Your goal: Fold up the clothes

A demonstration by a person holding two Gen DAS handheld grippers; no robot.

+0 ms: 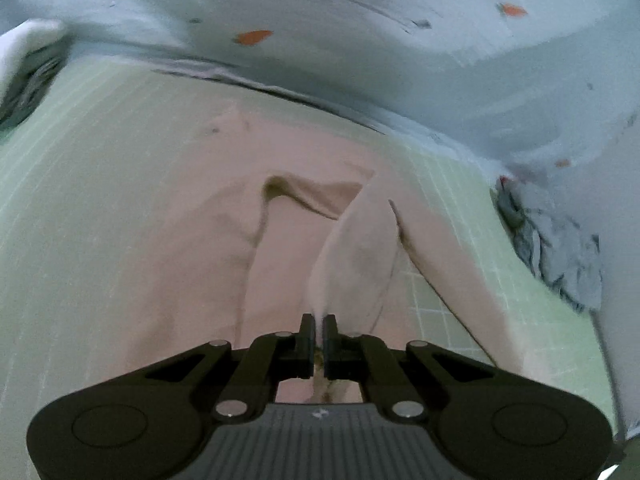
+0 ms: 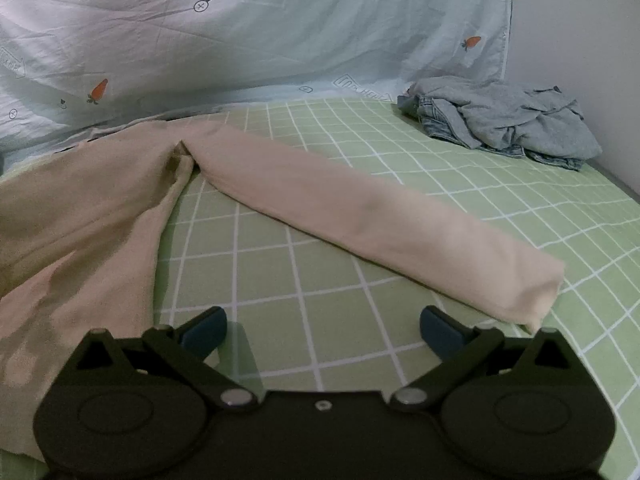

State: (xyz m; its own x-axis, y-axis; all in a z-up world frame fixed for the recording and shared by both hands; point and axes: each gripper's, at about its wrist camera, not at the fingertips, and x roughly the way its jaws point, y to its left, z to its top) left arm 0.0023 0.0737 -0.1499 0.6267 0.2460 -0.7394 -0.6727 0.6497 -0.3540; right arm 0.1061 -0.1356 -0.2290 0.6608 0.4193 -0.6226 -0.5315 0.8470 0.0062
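Left tongs point(image 1: 319, 322): jaws are pressing together on a raised ridge of the pale pink-beige soft-fabric trousers point(image 1: 200, 240), pinching the cloth just ahead of the fingertips. The fabric is tenting up from the pinch; the rest of the garment is lying spread ahead and to the left of these tongs on the light green, white-gridded bed sheet point(image 1: 80, 160). The left-wrist view is blurring, so which edge is being held is unclear.

Right tongs point(image 2: 323, 330): jaws are standing spread wide and gripping nothing, hovering over bare sheet. One trouser leg point(image 2: 380, 224) is running from far left-ahead of these tongs to just ahead on their right, its cuff end lying near the right fingertip but apart from it. The body of the trousers is lying to their left.

A rumpled pile of grey-blue and denim clothes point(image 2: 504, 120) is sitting well ahead to the right, unfolded. A pale blue carrot-print quilt point(image 2: 240, 40) is bunching beyond everything.

Judgement on progress: early. The trousers are lying with legs splayed, no fold completed; a first fold appears to be starting at the left pinch. Remaining: finishing the trousers, then the pile.
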